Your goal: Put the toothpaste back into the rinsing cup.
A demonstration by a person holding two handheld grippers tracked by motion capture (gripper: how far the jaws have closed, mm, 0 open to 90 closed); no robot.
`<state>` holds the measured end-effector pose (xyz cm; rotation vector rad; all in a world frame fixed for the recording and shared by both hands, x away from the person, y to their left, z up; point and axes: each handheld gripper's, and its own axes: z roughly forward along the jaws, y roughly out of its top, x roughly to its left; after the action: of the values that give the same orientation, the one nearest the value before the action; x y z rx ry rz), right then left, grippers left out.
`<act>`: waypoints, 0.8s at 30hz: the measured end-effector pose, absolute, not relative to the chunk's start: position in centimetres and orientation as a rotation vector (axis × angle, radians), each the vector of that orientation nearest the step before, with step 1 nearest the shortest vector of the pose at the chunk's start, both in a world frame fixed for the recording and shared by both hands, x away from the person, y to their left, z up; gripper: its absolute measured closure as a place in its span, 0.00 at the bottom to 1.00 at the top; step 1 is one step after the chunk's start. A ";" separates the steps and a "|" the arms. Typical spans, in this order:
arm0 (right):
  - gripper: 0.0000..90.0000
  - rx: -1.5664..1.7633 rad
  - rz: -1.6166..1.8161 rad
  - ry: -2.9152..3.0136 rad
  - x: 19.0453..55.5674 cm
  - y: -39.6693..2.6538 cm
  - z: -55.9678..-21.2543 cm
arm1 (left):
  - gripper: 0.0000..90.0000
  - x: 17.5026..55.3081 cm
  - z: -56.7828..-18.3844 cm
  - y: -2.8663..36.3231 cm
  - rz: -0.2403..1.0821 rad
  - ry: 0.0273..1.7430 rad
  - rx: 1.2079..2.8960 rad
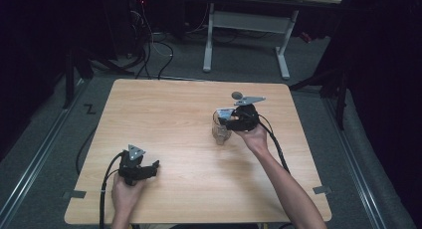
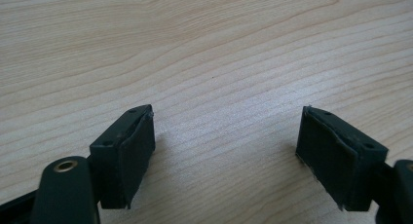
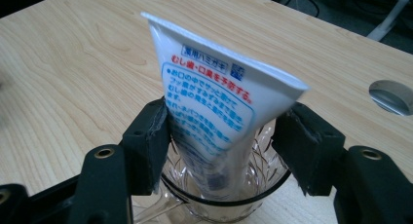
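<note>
The left gripper (image 1: 149,168) rests on the worktop (image 1: 179,139) with fingers released, while the right gripper's (image 3: 226,136) fingers stand apart around the tube (image 3: 214,112), a light, soft thing standing tilted in the fragile glass (image 3: 219,204), best pinched at its stiffer crimped top.

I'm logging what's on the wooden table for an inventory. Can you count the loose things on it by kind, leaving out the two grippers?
Glass mug: 1
Toothpaste tube, white with blue and red print, standing in the mug: 1
Total: 2
</note>
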<state>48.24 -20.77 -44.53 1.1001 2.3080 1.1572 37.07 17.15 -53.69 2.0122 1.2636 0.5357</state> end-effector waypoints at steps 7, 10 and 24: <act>0.40 1.108 1.184 2.281 48.0 -21.2 -43.9 | 0.24 37.1 -53.7 17.1 0.536 1.264 2.012; 0.39 1.105 1.199 2.274 47.9 -21.4 -43.7 | 0.24 37.1 -53.7 17.1 0.535 1.264 2.012; 0.38 1.099 1.231 2.248 46.9 -22.3 -42.5 | 0.24 37.1 -53.7 17.2 0.535 1.264 2.012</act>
<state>46.93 -22.34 -42.50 1.0989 2.2482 1.2310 37.07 17.15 -53.69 2.0121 1.2637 0.5349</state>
